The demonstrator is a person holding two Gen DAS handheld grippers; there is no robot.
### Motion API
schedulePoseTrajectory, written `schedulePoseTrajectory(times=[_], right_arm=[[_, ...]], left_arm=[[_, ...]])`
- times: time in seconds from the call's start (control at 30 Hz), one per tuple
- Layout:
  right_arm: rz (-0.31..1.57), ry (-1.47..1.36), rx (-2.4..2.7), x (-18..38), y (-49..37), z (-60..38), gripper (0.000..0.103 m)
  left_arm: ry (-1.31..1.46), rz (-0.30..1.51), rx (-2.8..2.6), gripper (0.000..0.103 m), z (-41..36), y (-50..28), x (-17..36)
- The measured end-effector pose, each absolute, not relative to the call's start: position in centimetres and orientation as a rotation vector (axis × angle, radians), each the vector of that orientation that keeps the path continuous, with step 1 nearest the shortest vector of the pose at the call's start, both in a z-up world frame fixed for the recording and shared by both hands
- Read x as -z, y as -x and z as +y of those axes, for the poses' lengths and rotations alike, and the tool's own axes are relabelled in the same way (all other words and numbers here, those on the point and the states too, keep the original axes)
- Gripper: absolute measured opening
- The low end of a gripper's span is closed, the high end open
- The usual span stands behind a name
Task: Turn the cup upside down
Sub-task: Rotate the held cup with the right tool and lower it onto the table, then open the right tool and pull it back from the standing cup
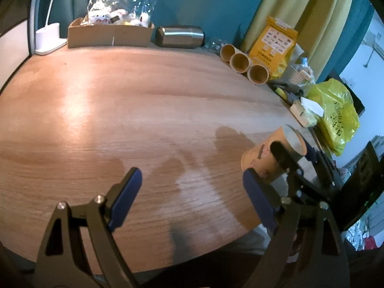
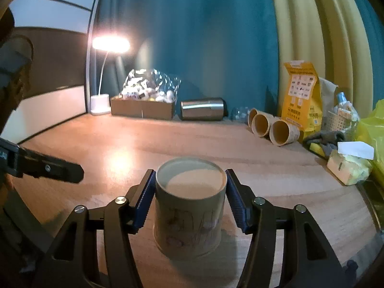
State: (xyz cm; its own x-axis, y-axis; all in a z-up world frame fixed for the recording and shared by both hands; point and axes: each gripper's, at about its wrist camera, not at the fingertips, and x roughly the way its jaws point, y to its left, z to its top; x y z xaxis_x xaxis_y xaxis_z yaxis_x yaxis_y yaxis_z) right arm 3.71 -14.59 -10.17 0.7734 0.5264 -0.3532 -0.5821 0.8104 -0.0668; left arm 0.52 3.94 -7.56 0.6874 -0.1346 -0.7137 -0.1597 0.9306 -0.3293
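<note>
The paper cup (image 2: 189, 206) stands on the wooden surface (image 2: 168, 141) with its wider rim down and its closed base up, so it looks already turned over. The right gripper (image 2: 189, 199) has its two blue fingers (image 2: 144, 201) on either side of the cup near the top; they appear to touch or nearly touch the wall, but the wall is not pressed in, so it cannot be told whether the grip is firm or already loosened. In the left wrist view the same cup (image 1: 271, 156) is seen at the right edge of the surface, with the right gripper around it. The left gripper (image 1: 192, 187) hovers above bare wood with its fingers wide apart and holds nothing. The step in hand seems to be the last one (setting down and letting go). The next move probably calls for opening the right fingers evenly and drawing back straight, because a light paper cup can tip if one pad drags along it.
</note>
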Motion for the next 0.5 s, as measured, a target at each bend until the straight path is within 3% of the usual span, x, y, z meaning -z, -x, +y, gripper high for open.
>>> schedulePoseTrajectory(times=[0.17,0.5], right_arm=[[0.354,0.163,-0.603,9.4,-3.2,-15.0,0.083],[0.422,0.131,-0.568,6.0,-1.3,-16.0,0.084]], left_arm=[[0.356,0.786,-0.036,0.087,3.1,0.2,6.8],[0.265,0.668,-0.051,0.087,0.3,3.3,3.6]])
